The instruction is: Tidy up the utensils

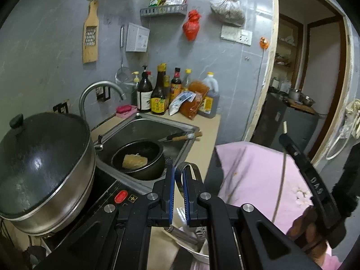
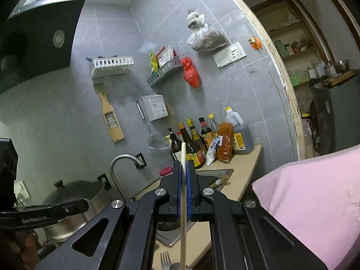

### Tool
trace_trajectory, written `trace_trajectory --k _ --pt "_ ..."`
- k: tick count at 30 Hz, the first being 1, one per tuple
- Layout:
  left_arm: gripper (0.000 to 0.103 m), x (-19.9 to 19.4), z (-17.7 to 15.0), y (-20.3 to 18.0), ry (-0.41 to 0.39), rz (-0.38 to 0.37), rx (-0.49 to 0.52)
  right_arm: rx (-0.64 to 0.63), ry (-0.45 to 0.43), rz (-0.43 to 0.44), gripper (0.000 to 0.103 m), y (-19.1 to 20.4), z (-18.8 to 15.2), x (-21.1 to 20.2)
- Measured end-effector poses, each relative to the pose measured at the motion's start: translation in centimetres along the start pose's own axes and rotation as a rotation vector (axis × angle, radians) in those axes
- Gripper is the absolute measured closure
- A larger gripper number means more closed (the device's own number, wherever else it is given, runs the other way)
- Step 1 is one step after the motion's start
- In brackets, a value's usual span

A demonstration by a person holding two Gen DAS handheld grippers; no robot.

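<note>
My left gripper is shut on a metal utensil handle that curves up between the blue pads; its lower part runs down to a white bowl under the gripper. My right gripper is shut on a pale chopstick that stands upright between the pads. A fork and a grey utensil end lie on the beige counter below it. The right gripper also shows at the right of the left wrist view.
A lidded steel pot sits on the induction hob at left. The sink holds a black pan and a knife. Sauce bottles line the back wall. A pink-clothed body is at right.
</note>
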State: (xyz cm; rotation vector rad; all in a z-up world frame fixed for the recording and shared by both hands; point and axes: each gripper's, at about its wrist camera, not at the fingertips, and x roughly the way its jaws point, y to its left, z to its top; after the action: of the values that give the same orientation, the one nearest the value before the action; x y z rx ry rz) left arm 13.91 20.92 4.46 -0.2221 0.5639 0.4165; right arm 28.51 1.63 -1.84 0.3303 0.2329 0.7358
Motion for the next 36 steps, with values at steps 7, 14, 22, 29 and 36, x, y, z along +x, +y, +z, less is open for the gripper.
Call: trace_trajectory --k 7,14,22,29,36 --pt "0.096 2.0 -1.7 0.3 0.005 0.034 0.020 -0.069 0.021 -0.030 0.099 0.5 -0.5 0.4" --pt "0.096 3.4 -2.8 0.3 0.032 0.024 0.015 -0.178 0.058 -0.040 0.099 1.6 -1.3 0.1" --pt "0.096 3.5 -3.2 -0.2 0.031 0.017 0.034 -0.212 0.102 -0.055 0.099 1.7 -2.0 -0.6" --pt "0.096 3.6 -3.4 0.4 0.022 0.041 0.018 -0.218 0.113 -0.066 0.099 1.6 -2.2 -0.9" --pt "0.096 4.5 -4.2 0.1 0.028 0.027 0.028 -0.232 0.143 -0.067 0.099 1.6 -2.9 -1.1"
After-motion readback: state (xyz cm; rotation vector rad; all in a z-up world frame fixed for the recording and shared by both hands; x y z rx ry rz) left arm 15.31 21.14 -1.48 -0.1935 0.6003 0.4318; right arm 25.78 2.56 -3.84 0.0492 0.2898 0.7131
